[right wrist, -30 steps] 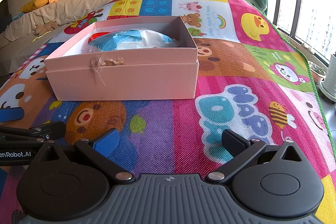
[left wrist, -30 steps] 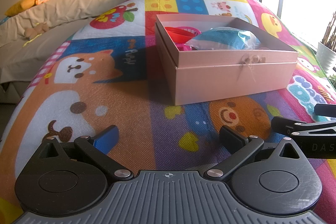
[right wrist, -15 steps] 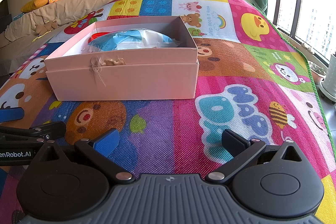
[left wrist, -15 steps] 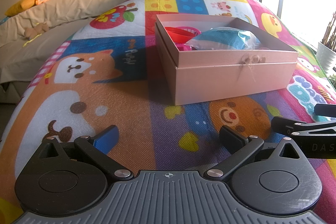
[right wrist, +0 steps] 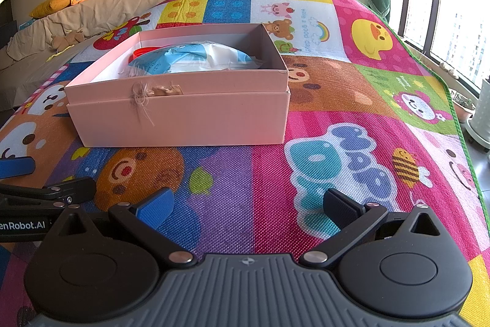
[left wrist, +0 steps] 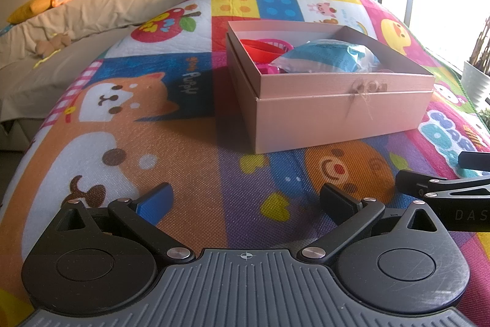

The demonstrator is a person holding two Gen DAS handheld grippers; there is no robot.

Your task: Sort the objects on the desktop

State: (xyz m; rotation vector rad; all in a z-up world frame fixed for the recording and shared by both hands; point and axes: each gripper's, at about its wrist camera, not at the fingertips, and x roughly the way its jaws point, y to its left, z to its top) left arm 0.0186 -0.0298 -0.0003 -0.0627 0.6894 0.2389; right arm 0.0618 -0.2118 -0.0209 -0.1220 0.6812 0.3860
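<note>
Our left gripper has its fingers spread wide and holds nothing. Our right gripper is spread and bare too. Both sit low in the frame, over the colourful play mat. Past them, near the middle, is the pink box. A blue and white bag and a red thing lie inside. We see nothing loose on the mat, so the sorting looks about done.
</note>
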